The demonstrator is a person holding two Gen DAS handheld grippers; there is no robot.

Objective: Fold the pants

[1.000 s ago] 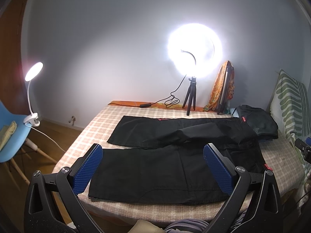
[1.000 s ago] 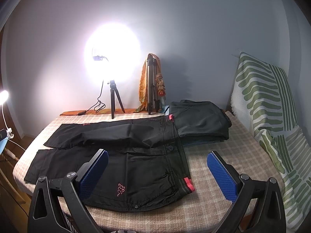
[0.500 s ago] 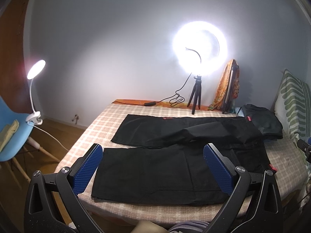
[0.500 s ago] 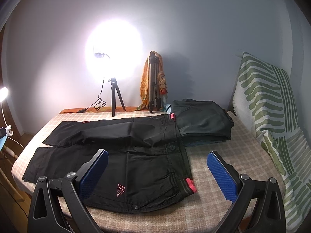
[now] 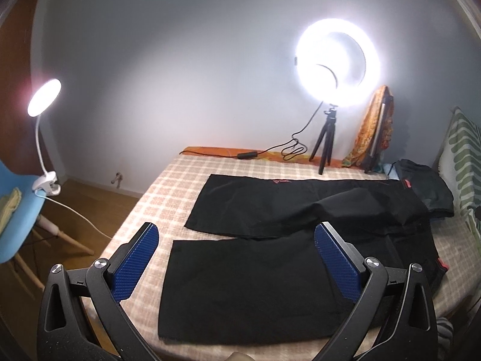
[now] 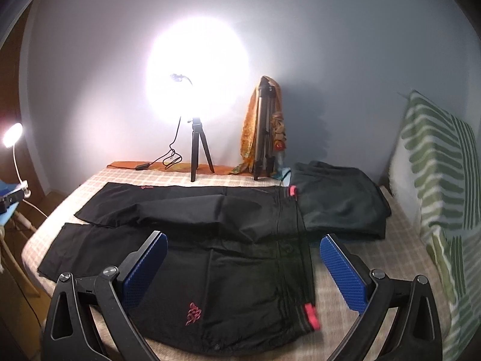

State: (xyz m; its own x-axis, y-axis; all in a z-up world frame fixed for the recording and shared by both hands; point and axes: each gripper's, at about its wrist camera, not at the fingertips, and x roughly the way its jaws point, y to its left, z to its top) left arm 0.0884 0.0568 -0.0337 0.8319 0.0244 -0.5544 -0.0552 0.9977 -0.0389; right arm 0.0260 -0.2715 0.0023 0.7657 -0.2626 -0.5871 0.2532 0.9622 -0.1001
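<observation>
Both claws gape wide and hold nothing: the left claw (image 5: 236,266) hangs above the leg ends of the black pants (image 5: 270,270), the right claw (image 6: 243,270) above the waistband end. Those pants lie spread flat on the checked bed (image 6: 390,258).

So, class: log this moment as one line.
phase: pre-grasp | left gripper: open, empty | right gripper: open, empty | black pants: flat, unfolded, on bed

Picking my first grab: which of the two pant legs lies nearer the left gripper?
The near leg, lying flat between the open left gripper; the far leg lies nearer the wall, by the ring light.
</observation>
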